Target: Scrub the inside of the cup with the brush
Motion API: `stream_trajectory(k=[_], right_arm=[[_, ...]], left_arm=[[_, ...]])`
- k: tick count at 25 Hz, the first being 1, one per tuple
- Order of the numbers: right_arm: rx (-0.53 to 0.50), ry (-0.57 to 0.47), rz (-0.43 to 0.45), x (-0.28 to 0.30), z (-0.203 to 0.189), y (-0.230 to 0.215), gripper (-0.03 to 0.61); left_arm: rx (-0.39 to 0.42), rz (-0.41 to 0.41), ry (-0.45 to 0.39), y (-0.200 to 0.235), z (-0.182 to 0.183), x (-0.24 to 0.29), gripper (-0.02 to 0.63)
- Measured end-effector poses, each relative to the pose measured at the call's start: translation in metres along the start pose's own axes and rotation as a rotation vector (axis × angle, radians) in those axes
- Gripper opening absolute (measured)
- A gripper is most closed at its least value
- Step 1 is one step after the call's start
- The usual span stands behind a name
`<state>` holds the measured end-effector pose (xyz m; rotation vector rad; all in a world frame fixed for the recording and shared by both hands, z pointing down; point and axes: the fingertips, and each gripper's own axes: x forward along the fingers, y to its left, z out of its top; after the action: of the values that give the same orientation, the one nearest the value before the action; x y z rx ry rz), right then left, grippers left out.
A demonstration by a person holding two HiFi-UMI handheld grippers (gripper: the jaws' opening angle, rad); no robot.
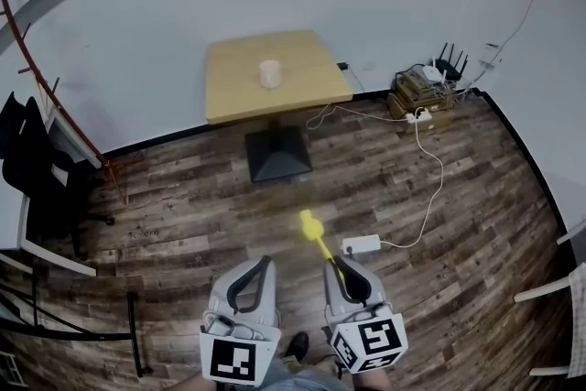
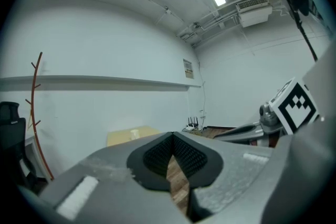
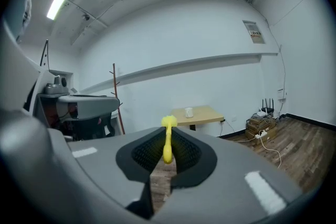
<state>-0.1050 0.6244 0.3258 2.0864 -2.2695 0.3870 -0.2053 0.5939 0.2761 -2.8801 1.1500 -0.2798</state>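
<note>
The left gripper has its jaws pressed together, with nothing between them. The right gripper pinches the handle of a yellow brush, whose head sticks out forward above the wooden floor. The white cup stands upright on the small table, well apart from both grippers.

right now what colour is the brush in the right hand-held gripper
Bright yellow; the brush shows best in the right gripper view.
</note>
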Motion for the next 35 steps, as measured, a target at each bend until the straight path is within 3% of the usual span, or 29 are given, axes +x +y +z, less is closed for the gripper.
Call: stream_trajectory(k=[6, 12, 20, 35], right_arm=[[-0.004, 0.021, -0.012, 0.056, 0.006, -0.021, 0.040], [-0.038, 0.023, -0.015, 0.134, 0.039, -0.036, 0.040], [-0.100, 0.020, -0.018, 0.209, 0.079, -0.034, 0.040], [-0.110, 0.003, -0.036, 0.273, 0.097, -0.064, 0.040]], left_arm=[[-0.034, -0.016, -0.005, 0.033, -0.006, 0.058, 0.020], [-0.063, -0.022, -0.054, 0.089, 0.014, 0.121, 0.020], [-0.106, -0.015, -0.107, 0.157, 0.029, 0.165, 0.020], [-0.110, -0.032, -0.068, 0.187, 0.016, 0.228, 0.020]])
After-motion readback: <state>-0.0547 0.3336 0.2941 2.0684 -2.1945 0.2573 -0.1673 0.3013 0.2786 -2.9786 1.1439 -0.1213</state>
